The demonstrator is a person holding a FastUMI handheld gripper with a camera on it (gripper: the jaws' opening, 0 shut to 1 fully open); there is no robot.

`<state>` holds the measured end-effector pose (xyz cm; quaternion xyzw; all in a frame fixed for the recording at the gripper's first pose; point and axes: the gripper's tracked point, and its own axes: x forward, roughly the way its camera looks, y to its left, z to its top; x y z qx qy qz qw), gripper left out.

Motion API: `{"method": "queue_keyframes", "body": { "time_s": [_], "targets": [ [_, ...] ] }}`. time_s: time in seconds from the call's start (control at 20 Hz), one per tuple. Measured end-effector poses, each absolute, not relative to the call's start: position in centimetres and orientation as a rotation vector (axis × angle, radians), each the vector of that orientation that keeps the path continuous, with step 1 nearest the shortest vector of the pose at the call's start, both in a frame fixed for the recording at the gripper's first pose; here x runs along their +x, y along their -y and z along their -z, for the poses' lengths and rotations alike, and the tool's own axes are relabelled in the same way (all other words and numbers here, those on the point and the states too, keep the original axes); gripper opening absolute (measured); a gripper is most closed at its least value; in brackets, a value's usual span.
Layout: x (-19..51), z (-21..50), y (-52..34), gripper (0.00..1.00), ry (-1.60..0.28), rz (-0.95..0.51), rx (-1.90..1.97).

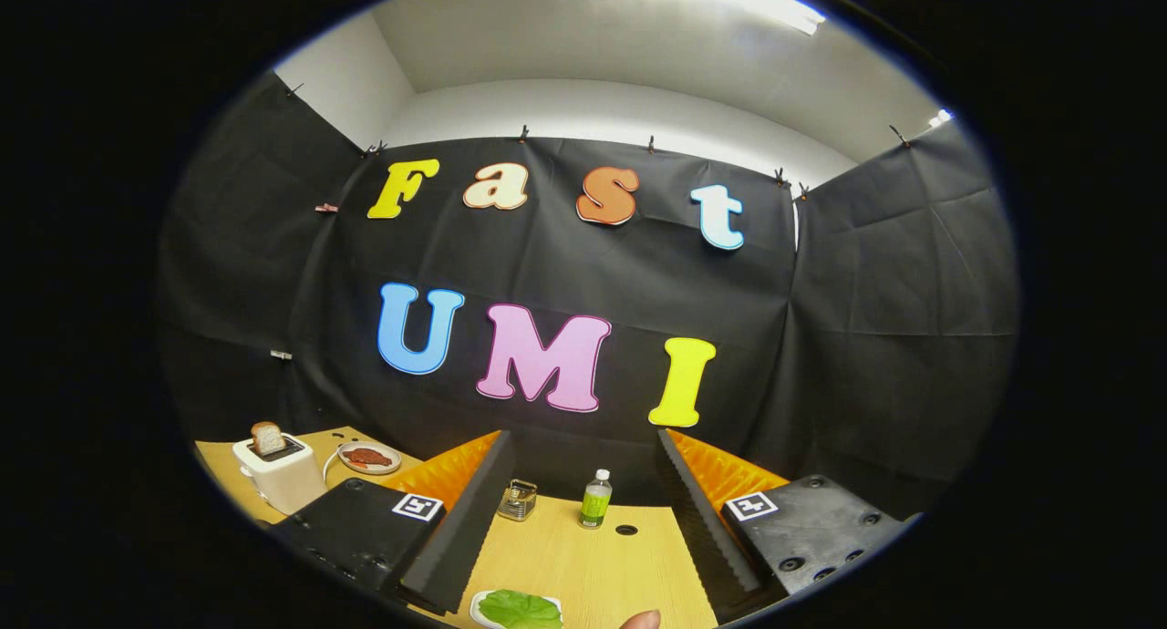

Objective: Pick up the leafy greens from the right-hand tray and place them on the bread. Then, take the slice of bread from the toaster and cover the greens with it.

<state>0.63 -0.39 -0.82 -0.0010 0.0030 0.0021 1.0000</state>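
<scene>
My gripper (583,438) is open wide, its two black fingers (456,529) spread apart over a light wooden table (583,565) with nothing between them. The leafy greens (521,608) lie on a white tray close under the fingers, nearer the left one. Far off beyond the left finger stands a white toaster (281,476), and a slice of bread (267,438) sticks up out of its slot. Just right of the toaster is a small plate (368,458) holding a flat reddish-brown piece of food.
A green-labelled bottle (595,499) and a small metal-and-glass container (517,500) stand ahead between the fingers, near the back wall. A cable hole (626,529) is in the tabletop beside the bottle. A person's fingertip (641,620) shows beside the greens.
</scene>
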Motion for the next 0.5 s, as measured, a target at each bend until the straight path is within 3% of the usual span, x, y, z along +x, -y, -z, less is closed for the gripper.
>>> {"method": "queue_keyframes", "body": {
  "time_s": [0.5],
  "targets": [
    [2.3,4.8,-1.6,0.96,-0.108,-0.122,-0.011]
  ]
}}
